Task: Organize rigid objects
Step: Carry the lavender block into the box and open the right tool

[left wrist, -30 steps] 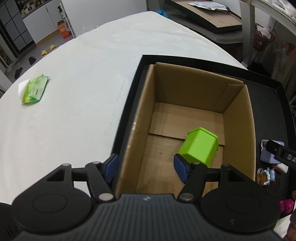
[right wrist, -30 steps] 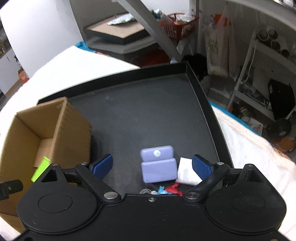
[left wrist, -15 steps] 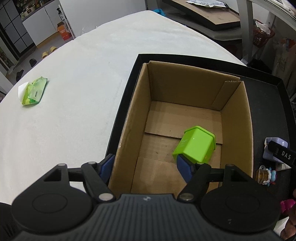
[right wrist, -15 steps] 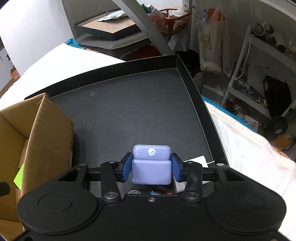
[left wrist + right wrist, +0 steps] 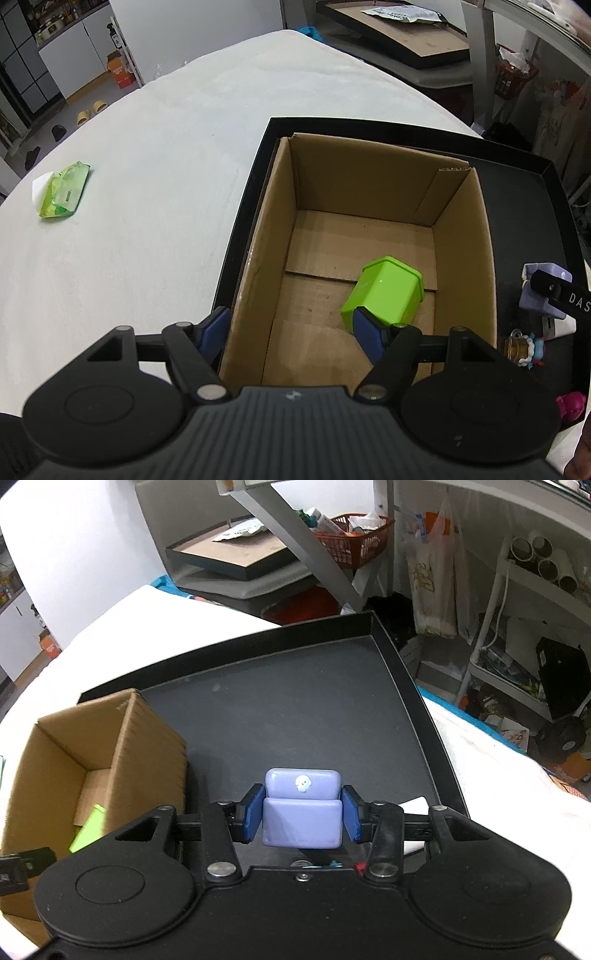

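**Lilac block clamped; carry to the box holds the risks**

Right gripper (image 5: 302,816): jaws clamped on the lilac block (image 5: 301,808), one blue pad on each side wall, block upright with its stepped top facing away. Just above the black tray (image 5: 295,716) or resting on it: cannot tell. Left gripper (image 5: 291,332): jaws wide apart and holding nothing, straddling the near-left wall of the cardboard box (image 5: 369,236), one pad outside, one pad inside just beside the green cup (image 5: 382,295). Green cup on its side on the box floor, toward the right wall.

Probable step: carrying the lilac block over to the cardboard box, which stands at the left end of the black tray on the white-covered worktop (image 5: 147,184).

Possible trouble from here:

- Slip from the clamp: smooth, rounded plastic sides, pads gripping only the lower half; a quick swing or tilt likely to rotate the block out.
- Collision with the right wall of the box on a low sideways path; light cardboard, so likely to slide or tip.
- Clash with the left gripper, parked over the box opening and in the way of a drop.
- Knocking the small figurine (image 5: 522,345), white card (image 5: 561,326) and pink piece (image 5: 570,404) lying close by on the tray.
- Landing on the green cup, with a bounce or a roll.
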`<move>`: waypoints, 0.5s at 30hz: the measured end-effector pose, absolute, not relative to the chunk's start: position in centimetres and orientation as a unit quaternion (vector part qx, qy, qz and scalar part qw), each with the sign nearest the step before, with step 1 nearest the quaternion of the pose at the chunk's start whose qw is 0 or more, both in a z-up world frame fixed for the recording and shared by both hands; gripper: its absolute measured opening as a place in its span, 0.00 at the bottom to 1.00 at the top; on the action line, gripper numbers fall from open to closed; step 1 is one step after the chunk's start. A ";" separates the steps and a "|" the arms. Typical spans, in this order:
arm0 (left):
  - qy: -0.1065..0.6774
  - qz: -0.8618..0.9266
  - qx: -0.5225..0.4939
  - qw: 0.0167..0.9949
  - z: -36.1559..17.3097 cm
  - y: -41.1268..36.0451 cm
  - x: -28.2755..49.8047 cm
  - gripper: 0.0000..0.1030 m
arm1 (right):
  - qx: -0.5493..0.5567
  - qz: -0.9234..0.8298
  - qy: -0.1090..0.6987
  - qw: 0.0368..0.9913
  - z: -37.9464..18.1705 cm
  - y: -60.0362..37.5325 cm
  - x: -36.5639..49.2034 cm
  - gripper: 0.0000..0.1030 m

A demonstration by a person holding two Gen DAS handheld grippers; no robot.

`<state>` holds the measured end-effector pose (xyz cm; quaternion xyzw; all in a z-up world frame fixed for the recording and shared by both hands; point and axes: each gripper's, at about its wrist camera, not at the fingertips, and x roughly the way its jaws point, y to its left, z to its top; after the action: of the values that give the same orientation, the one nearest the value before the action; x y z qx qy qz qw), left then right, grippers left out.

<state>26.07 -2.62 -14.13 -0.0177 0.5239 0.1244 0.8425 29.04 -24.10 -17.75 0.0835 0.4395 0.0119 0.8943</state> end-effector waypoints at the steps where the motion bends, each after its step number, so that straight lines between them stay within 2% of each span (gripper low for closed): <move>1: 0.523 0.124 -0.020 0.843 -14.1 -2.5 26.0 0.70 | 0.086 0.015 0.437 0.895 -17.4 -23.9 29.0 0.42; 15: 0.514 0.120 -0.039 0.848 -14.0 0.0 25.6 0.69 | 0.055 0.052 0.391 0.917 -13.6 -20.0 28.1 0.42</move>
<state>25.61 0.01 -14.04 -0.0385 0.5144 0.1199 0.8482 28.06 -19.99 -13.60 0.0548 0.3912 0.0524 0.9172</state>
